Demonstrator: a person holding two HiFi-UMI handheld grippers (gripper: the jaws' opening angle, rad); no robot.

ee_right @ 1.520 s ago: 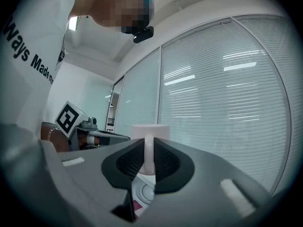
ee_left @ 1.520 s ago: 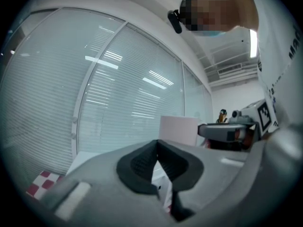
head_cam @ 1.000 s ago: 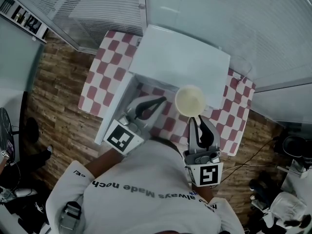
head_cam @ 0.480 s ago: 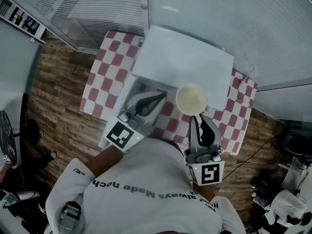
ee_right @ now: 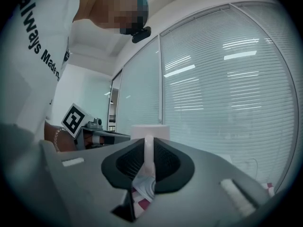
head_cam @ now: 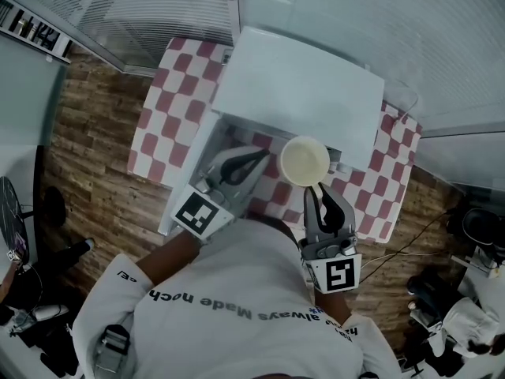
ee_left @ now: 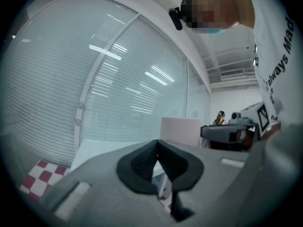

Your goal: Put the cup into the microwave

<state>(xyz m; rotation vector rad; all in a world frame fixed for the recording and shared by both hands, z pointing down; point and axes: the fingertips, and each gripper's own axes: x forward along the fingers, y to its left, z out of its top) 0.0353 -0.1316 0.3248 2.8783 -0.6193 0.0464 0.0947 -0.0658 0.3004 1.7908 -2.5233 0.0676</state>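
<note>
Plainly the right tool [head_cam: 318,189] is clamped on the cup [head_cam: 304,161]. Its own view shows the two dark pads pressed against either side of a thin pale wall, one pad inside the rim and one outside. The cup hangs upright from that one-sided pinch, off the surface [head_cam: 170,109]. Seen from above, it sits right at the front edge of the microwave [head_cam: 300,93].

The left tool [head_cam: 259,158] has its jaws drawn together with nothing between them. It lies low, just beside the cup and near the open door [head_cam: 188,176], which swings out to the person's left. Whether it touches the door cannot be told.

The cup looks light and thin-walled, likely paper or soft plastic, so the wall would probably give under a hard squeeze. A grip on one side of the rim could let it tip or twist. A steady, moderate pinch seems right, with the cup kept level as it goes in. Whether anything is inside it cannot be made out.
</note>
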